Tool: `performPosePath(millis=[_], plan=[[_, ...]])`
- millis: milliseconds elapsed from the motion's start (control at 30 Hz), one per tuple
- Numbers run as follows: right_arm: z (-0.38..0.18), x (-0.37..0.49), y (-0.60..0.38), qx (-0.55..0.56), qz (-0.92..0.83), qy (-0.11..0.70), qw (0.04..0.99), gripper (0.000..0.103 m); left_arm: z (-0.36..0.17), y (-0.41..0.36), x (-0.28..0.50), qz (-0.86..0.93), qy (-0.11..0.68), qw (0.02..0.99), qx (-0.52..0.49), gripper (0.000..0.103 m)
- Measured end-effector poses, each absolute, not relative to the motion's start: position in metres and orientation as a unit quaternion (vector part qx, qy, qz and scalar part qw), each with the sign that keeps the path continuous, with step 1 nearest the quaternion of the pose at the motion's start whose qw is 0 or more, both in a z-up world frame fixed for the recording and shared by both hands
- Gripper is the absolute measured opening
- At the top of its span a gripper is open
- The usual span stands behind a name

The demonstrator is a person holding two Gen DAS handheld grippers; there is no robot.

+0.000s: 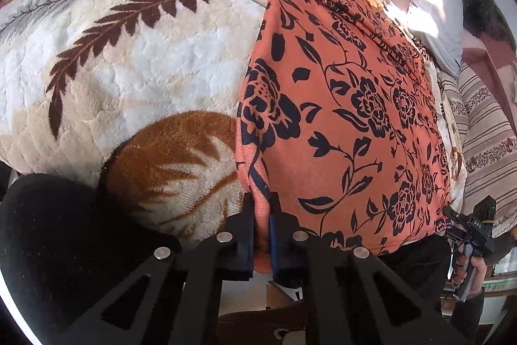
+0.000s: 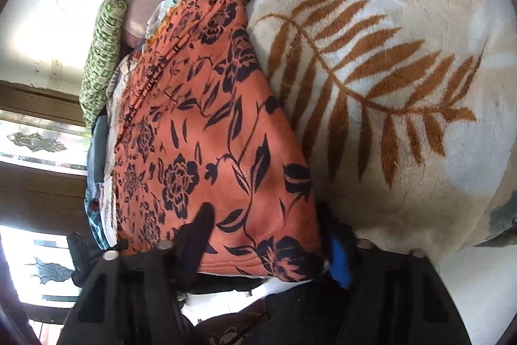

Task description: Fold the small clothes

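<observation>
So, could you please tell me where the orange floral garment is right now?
The orange floral garment lies flat on the leaf-print blanket, right of centre in the left wrist view, its near corner pinched in the left hand-held gripper.

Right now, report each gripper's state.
Left gripper: shut on the near edge of the orange floral garment.
Right gripper: jaws straddle the garment's near corner; grip cannot be told.

You're working over a bed under a plush cream blanket [image 1: 135,60] printed with brown fern leaves — sunlight falls bright across it. A pale pillow [image 1: 433,5] lies at the far end, a green patterned cushion [image 2: 103,44] against the white wall [image 2: 55,21], and a window [image 2: 29,264] with ornate glass glows beside dark wood framing.
</observation>
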State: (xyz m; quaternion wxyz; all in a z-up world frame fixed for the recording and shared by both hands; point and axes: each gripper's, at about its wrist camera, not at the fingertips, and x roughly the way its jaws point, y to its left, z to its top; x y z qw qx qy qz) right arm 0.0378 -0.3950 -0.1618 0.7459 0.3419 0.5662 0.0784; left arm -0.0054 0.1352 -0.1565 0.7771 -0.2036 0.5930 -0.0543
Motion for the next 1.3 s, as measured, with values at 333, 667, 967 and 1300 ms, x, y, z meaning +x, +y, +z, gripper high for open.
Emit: performPosePath(millis=[333, 667, 967, 1300], plan=[[-0.164, 0.034, -0.400, 0.355, 0.082, 0.570, 0.737, 0.021, -0.162, 0.129, 0.003, -0.053, 0.594, 0.776, -0.207, 0.007], [-0.165, 0.035, -0.405, 0.381, 0.076, 0.564, 0.729, 0.009, -0.151, 0.126, 0.003, -0.062, 0.570, 0.794, -0.200, 0.005], [-0.108, 0.043, -0.399, 0.421, 0.133, 0.491, 0.751, 0.008, -0.105, 0.132, 0.009, -0.074, 0.518, 0.824, -0.218, 0.005], [-0.054, 0.115, -0.418, 0.484, 0.182, 0.391, 0.761, 0.008, -0.026, 0.143, 0.097, -0.093, 0.446, 0.859, -0.233, 0.005]])
